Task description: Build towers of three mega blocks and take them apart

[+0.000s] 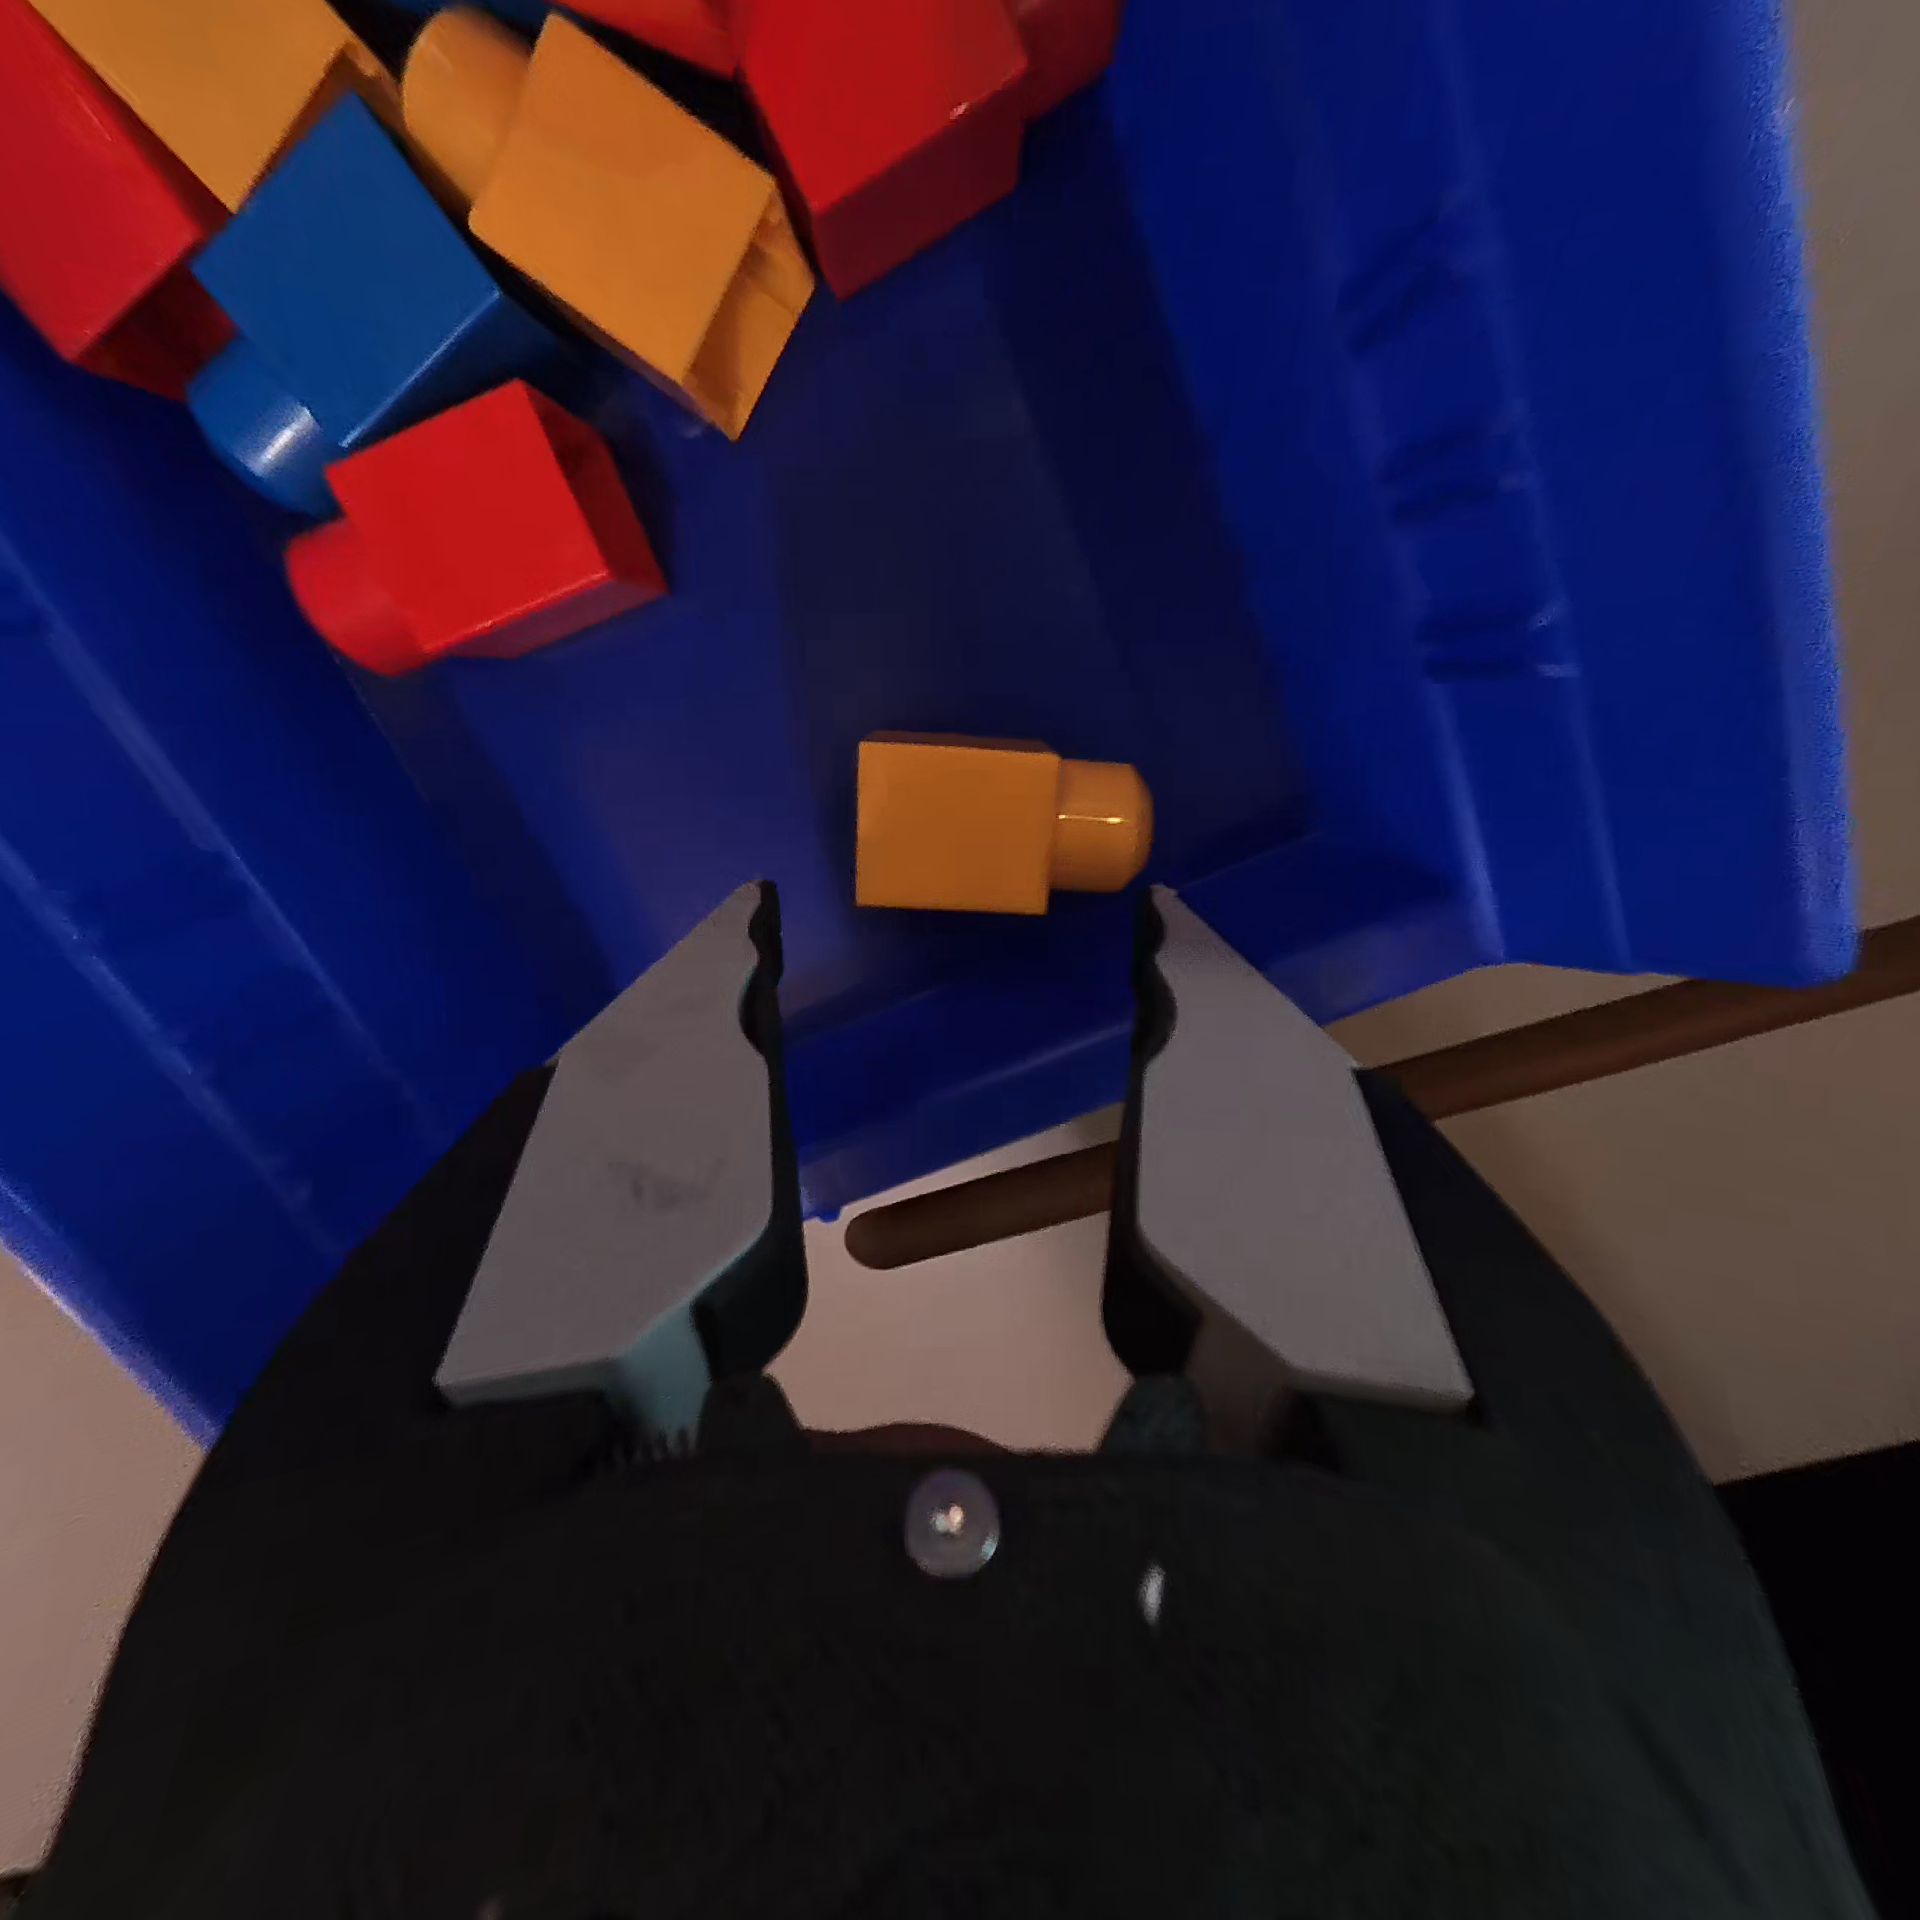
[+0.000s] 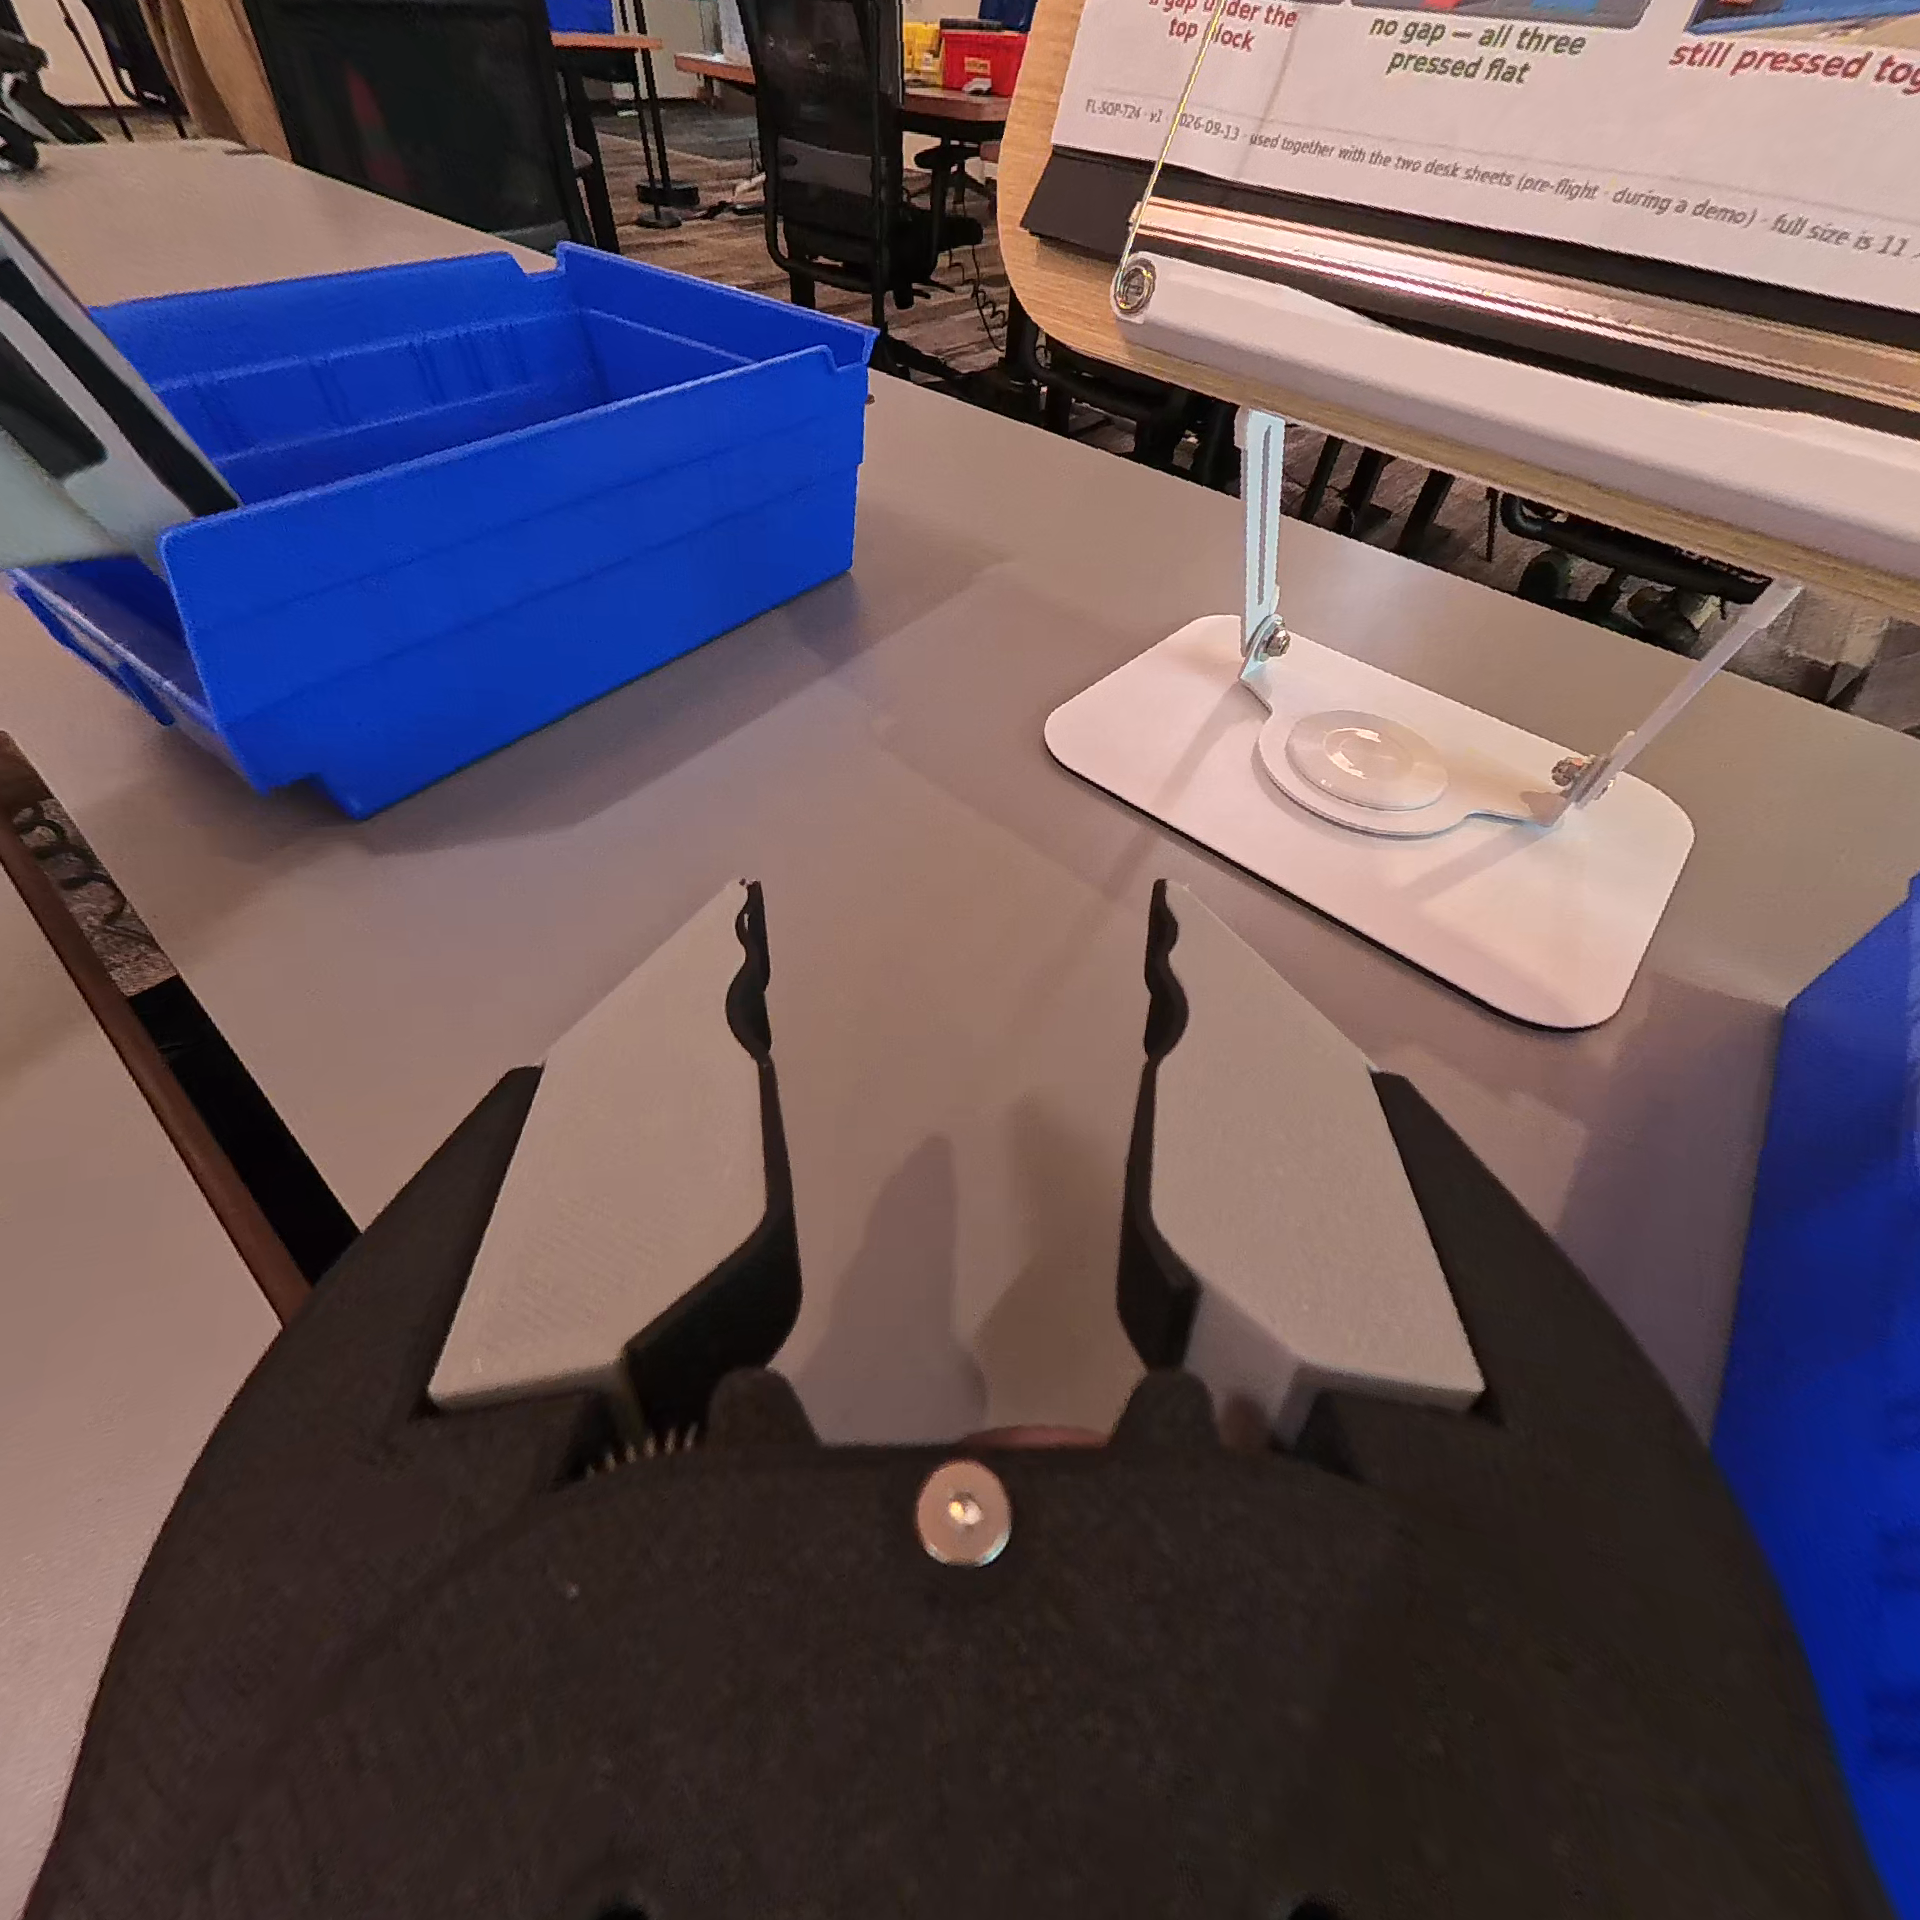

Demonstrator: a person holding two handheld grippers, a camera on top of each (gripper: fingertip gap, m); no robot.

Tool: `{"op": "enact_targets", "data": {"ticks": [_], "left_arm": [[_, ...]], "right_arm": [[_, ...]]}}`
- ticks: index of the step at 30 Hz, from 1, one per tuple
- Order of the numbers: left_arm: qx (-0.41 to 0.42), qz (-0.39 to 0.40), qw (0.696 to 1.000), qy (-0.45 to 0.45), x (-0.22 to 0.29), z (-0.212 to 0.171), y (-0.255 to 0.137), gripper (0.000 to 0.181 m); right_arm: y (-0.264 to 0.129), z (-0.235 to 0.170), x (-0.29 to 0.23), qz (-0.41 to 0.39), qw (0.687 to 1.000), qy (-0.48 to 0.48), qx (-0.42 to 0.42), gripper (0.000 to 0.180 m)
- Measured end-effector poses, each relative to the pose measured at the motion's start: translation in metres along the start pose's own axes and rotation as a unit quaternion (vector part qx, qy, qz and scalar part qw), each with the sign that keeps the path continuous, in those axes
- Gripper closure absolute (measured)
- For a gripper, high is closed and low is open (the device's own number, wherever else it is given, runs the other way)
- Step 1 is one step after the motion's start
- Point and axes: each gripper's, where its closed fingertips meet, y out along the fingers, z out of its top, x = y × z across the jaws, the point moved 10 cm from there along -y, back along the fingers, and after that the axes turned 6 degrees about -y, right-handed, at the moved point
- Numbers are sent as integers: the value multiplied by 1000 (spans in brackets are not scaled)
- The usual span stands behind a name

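The left gripper (image 1: 956, 894) points steeply down into a blue bin (image 1: 1455, 520), its grey fingers (image 1: 644, 1122) spread apart and grasping nothing; the tips hang just short of a lone orange block (image 1: 956, 826) that lies on its side on the bin floor, stud toward the right wall. The right gripper (image 2: 956, 894) is held low and nearly level above the grey table (image 2: 935, 675), its jaws likewise released and empty. Farther back in the bin, against the upper left of the left wrist view, sits a loose heap of mega blocks: a red block (image 1: 488, 520) nearest the lone one, a blue block (image 1: 343, 301) touching it, a larger orange block (image 1: 634, 229), and further red and orange pieces cut off by the frame edge, so their number cannot be told. In the right wrist view the same kind of blue bin (image 2: 499, 499) stands at left, its contents hidden by its front wall, with part of the other gripper (image 2: 94, 447) over its near corner. A white stand (image 2: 1371, 810) carries a printed sheet (image 2: 1507, 135), cropped at the top. A blue object (image 2: 1839, 1351) at the right edge is too cropped to identify.
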Motion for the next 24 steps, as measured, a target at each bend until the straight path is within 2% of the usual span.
{"op": "enact_targets", "data": {"ticks": [4, 6, 12, 18, 22, 24], "left_arm": [[-25, 10, 1000, 14, 1, -4, 20, 115], [-5, -11, 1000, 14, 4, -1, 22, 138], [26, -45, 999, -8, -2, 4, 13, 139], [119, -102, 987, -47, -15, 0, -27, 139], [228, -196, 953, -35, 6, -5, -74, 139], [272, -267, 925, -10, 29, -10, -95, 139]], "right_arm": [[0, -1, 1, 2, 1000, 7, 0, 109], [1, -1, 1, 3, 1000, 7, -1, 109], [2, -2, 1, 6, 1000, 4, -4, 109], [0, -1, 1, 11, 1000, 9, 2, 110], [-4, 5, -2, 61, 996, 40, 45, 108], [-9, 10, -4, 101, 989, 61, 85, 105]]}}
